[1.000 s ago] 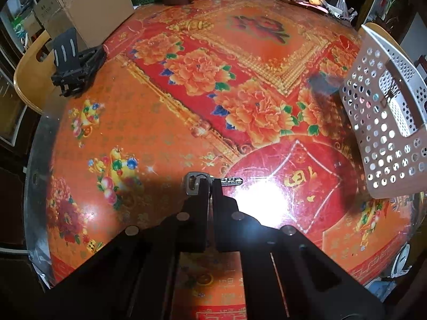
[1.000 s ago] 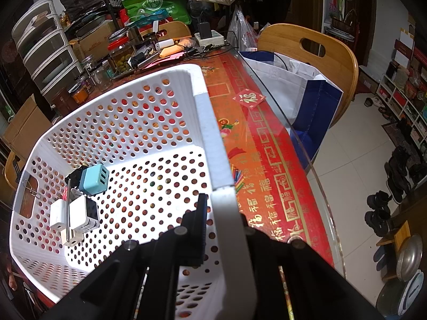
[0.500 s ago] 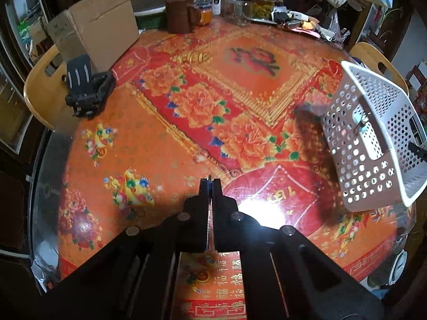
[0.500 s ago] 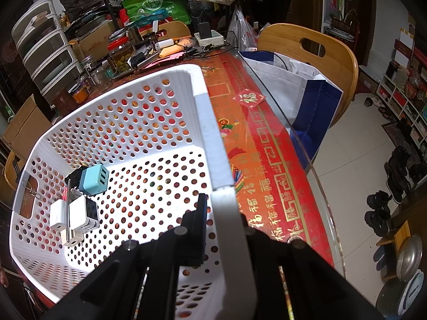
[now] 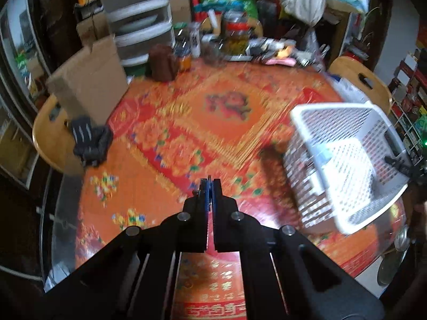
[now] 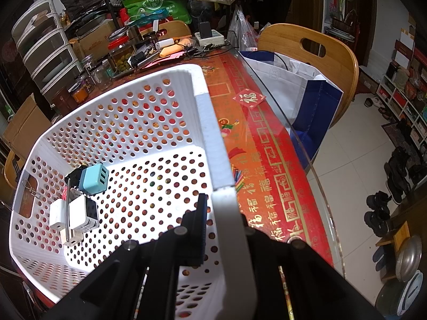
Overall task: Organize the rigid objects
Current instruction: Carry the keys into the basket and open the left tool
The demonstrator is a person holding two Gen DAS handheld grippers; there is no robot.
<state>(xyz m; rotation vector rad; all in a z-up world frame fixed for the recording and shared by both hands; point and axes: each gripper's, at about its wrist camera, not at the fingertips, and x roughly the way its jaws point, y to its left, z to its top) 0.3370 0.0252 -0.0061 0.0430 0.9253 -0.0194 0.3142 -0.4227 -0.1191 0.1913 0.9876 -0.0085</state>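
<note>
My left gripper [image 5: 210, 185] is shut above the red and orange tablecloth [image 5: 186, 122]; only a thin sliver shows between the pads, the key it closed on earlier, edge-on and blurred. The white perforated basket [image 5: 344, 160] is tilted at the right. My right gripper [image 6: 221, 200] is shut on the basket's rim [image 6: 213, 144]. Inside the basket lie a blue charger cube [image 6: 94, 180], a white charger [image 6: 82, 213] and other small plugs.
A black folded object [image 5: 90, 141] and a cardboard box [image 5: 88, 80] sit at the table's left. Jars and clutter [image 5: 234, 40] line the far edge. Wooden chairs [image 6: 315, 53] stand around the table, a white and blue bag [image 6: 301, 90] at its right edge.
My left gripper has risen from the table with the key, and its view has swung up and back. The right gripper and basket have stayed still.
</note>
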